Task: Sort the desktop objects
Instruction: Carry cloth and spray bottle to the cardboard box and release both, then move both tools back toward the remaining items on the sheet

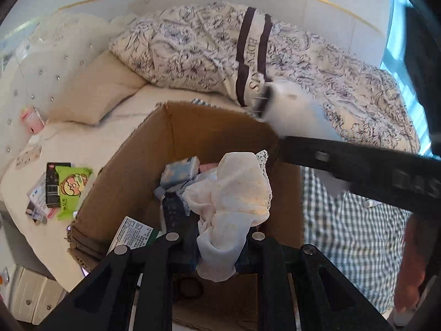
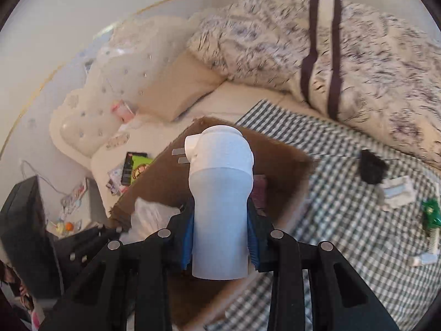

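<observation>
An open cardboard box stands on the bed and holds several packets and a blue tissue pack. My left gripper is shut on a crumpled white lace-edged cloth, which hangs over the inside of the box. My right gripper is shut on a white plug-in device with two metal prongs, its blue pads pressing both sides. It holds the device above the box. In the left wrist view the device hovers over the box's far right corner.
A green wipes pack, a black carton and small packets lie left of the box. A checked cloth to the right carries a black item, a white packet and a green item. A floral duvet lies behind.
</observation>
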Demonstrator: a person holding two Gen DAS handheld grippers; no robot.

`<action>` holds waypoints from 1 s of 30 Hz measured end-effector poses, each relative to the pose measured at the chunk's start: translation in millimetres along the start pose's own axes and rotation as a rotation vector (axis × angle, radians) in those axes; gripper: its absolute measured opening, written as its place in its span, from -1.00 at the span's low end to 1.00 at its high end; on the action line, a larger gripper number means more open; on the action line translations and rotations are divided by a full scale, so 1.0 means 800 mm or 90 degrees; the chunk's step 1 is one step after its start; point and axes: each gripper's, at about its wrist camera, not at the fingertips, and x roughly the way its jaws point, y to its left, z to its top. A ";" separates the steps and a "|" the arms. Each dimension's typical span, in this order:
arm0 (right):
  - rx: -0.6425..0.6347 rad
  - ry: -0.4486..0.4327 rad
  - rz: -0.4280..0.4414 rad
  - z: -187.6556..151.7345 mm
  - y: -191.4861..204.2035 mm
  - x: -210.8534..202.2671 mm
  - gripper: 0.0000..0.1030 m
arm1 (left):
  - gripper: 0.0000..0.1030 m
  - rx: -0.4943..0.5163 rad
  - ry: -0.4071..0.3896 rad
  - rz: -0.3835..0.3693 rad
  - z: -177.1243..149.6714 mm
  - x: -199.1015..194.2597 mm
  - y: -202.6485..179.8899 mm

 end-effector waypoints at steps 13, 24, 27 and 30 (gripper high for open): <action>0.052 -0.105 -0.088 0.007 -0.080 -0.040 0.80 | 1.00 0.025 -0.042 0.039 0.017 0.021 -0.019; 0.118 -0.166 -0.156 -0.063 -0.173 -0.202 0.80 | 1.00 0.070 -0.098 -0.025 0.022 -0.046 -0.138; 0.144 -0.172 -0.188 -0.089 -0.215 -0.246 0.80 | 1.00 0.059 -0.096 -0.039 0.020 -0.047 -0.167; 0.167 -0.168 -0.213 -0.114 -0.256 -0.275 0.80 | 1.00 0.032 -0.073 -0.052 0.017 -0.034 -0.192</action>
